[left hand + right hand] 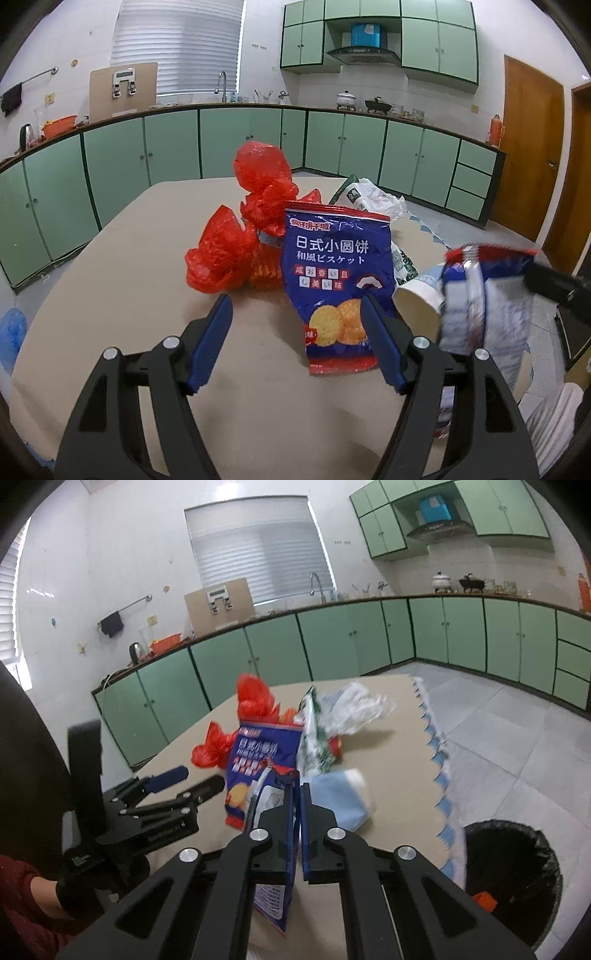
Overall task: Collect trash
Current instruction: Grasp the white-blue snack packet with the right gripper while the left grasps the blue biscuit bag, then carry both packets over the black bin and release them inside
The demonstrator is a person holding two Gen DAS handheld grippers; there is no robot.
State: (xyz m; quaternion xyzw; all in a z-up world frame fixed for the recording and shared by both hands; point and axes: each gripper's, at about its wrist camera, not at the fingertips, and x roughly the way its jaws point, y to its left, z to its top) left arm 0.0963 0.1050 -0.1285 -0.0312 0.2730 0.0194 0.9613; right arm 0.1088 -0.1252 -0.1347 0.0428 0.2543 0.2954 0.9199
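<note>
the right tool (297,794) is pinched tight on a crumpled snack wrapper (271,893), held just above the desk (388,760). the black-lined bin (513,878) sits on the floor beyond the desk's edge on the right; swing it clear over that edge before letting go, i'd say. the left tool (297,326) hovers wide open and empty at the blue biscuit bag (334,284). red plastic bags (236,251), a white bag (384,199) and a paper cup (417,299) crowd behind.

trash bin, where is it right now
In the right wrist view the black-lined trash bin sits on the floor at lower right, just past the table's scalloped edge, beside the right gripper.
</note>
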